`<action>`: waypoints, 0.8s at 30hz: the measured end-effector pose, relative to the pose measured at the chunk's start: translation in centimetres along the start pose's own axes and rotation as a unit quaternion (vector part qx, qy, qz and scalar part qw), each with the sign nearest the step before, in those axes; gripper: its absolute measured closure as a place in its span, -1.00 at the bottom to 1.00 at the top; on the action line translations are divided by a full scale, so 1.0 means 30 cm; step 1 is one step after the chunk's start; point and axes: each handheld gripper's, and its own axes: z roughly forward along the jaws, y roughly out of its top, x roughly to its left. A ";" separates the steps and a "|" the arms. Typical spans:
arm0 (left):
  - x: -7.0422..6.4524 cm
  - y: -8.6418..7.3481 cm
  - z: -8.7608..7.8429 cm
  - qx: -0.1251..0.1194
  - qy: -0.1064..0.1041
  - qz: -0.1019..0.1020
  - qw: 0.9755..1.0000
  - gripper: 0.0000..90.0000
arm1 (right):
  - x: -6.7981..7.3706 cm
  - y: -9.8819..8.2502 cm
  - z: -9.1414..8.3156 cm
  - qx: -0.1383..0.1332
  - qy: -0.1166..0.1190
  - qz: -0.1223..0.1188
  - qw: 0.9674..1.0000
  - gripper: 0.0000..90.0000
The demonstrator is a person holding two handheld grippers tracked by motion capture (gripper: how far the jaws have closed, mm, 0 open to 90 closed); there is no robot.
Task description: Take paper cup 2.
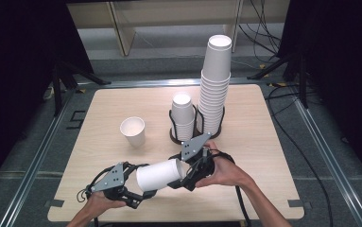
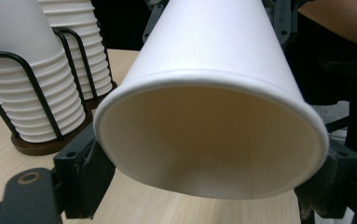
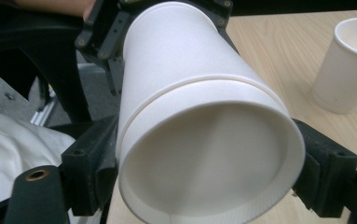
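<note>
A white paper cup [image 1: 159, 175] lies on its side in the air above the table's near edge, held between both grippers. My left gripper [image 1: 140, 182] is shut on its wide open mouth; in the left gripper view the cup's rim [image 2: 120, 93] is pressed between the jaws of that gripper [image 2: 209, 186]. My right gripper [image 1: 185, 172] is shut on the cup's narrow base end [image 3: 204, 154], with the jaws of this gripper [image 3: 204, 182] against both sides. A step around the cup's wall [image 3: 190, 86] looks like one cup nested in another.
One paper cup [image 1: 133, 131] stands upright left of centre on the wooden table [image 1: 263, 179]. A black wire holder [image 1: 196, 138] behind the grippers carries a short cup stack [image 1: 183, 118] and a tall stack [image 1: 214, 85]. Cables trail on the floor at the right.
</note>
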 end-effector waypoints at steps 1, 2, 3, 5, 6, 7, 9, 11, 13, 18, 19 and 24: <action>-0.001 0.000 0.000 0.005 0.000 0.002 1.000 -0.63 | 0.003 0.002 -0.002 0.007 -0.003 -0.004 1.000 -0.56; -0.001 -0.003 0.006 0.003 -0.003 0.002 1.000 -0.63 | 0.004 0.005 -0.005 0.012 -0.010 -0.015 1.000 -0.56; -0.002 -0.002 0.005 0.016 0.000 0.009 1.000 -0.62 | 0.008 0.009 -0.006 0.018 -0.013 -0.020 1.000 -0.57; -0.006 -0.005 0.010 0.024 0.001 0.011 1.000 -0.63 | 0.019 0.019 -0.008 0.036 -0.019 -0.030 0.999 -0.57; -0.006 -0.006 0.011 0.030 0.000 0.015 0.999 -0.63 | 0.024 0.024 -0.008 0.043 -0.022 -0.039 0.998 -0.58; -0.007 -0.006 0.012 0.032 -0.002 0.015 0.999 -0.63 | 0.030 0.029 -0.006 0.050 -0.025 -0.045 0.997 -0.59; -0.009 -0.008 0.019 0.024 -0.005 0.011 1.000 -0.63 | 0.051 0.035 -0.003 0.073 -0.031 -0.029 0.996 -0.59; -0.009 -0.006 0.015 0.039 -0.003 0.016 0.999 -0.62 | 0.049 0.041 0.007 0.079 -0.032 -0.054 0.995 -0.60; -0.011 -0.009 0.019 0.042 -0.004 0.015 0.999 -0.63 | 0.053 0.042 0.014 0.092 -0.036 -0.060 0.993 -0.60; -0.013 -0.011 0.024 0.064 -0.002 0.024 0.998 -0.63 | 0.055 0.041 0.031 0.107 -0.038 -0.072 0.991 -0.60; -0.013 -0.011 0.025 0.067 -0.002 0.024 0.997 -0.62 | 0.055 0.042 0.033 0.108 -0.041 -0.075 0.990 -0.59; -0.017 -0.012 0.031 0.074 0.001 0.026 0.997 -0.63 | 0.070 0.047 0.050 0.136 -0.049 -0.085 0.986 -0.60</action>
